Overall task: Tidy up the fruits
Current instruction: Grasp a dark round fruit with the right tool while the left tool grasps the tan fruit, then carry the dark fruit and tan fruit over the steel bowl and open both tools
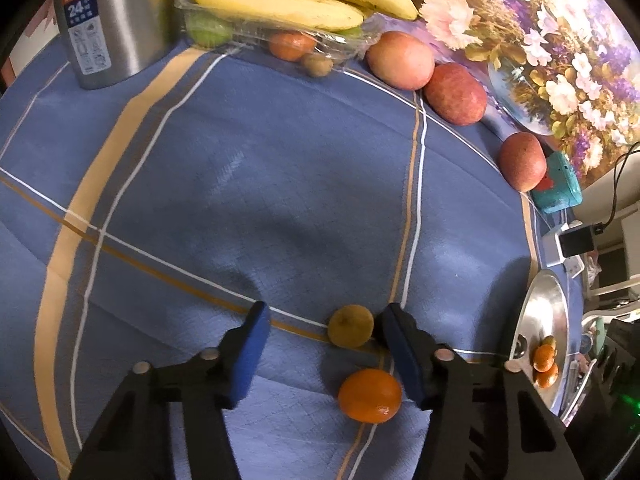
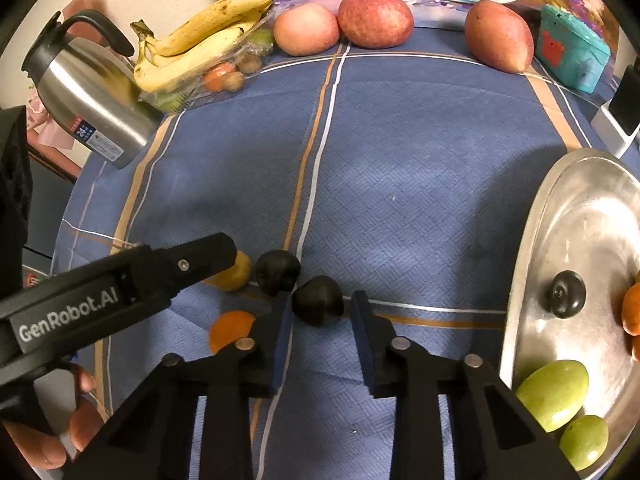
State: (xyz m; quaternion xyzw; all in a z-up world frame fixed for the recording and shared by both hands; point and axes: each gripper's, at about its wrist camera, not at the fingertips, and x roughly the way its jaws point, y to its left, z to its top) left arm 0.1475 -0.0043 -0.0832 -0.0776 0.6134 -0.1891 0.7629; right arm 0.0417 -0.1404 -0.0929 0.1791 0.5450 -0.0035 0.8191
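Nearest the cameras, both tools are empty with their jaws apart. The right gripper stands with its fingertips to either side of a dark plum on the blue checked tablecloth, not yet closed on it; a second dark plum lies just beyond, nearly touching the first. The left gripper is spread wide over a small orange and a yellowish-brown fruit, both close to its right finger and neither gripped. Just beside the right tool, the steel plate already carries part of the sort — one dark plum, two green fruits and some oranges at its far edge. In my judgement the task is partly done: the four loose fruits between the tools remain to be moved, the plum apparently next. Further back, three reddish apples sit in a row along the cloth's far edge, and a bunch of bananas rests on a clear plastic tray holding more small fruits — whether these count as unsorted cannot be told. A steel thermos jug and a teal box stand at the far corners, in front of a floral picture.
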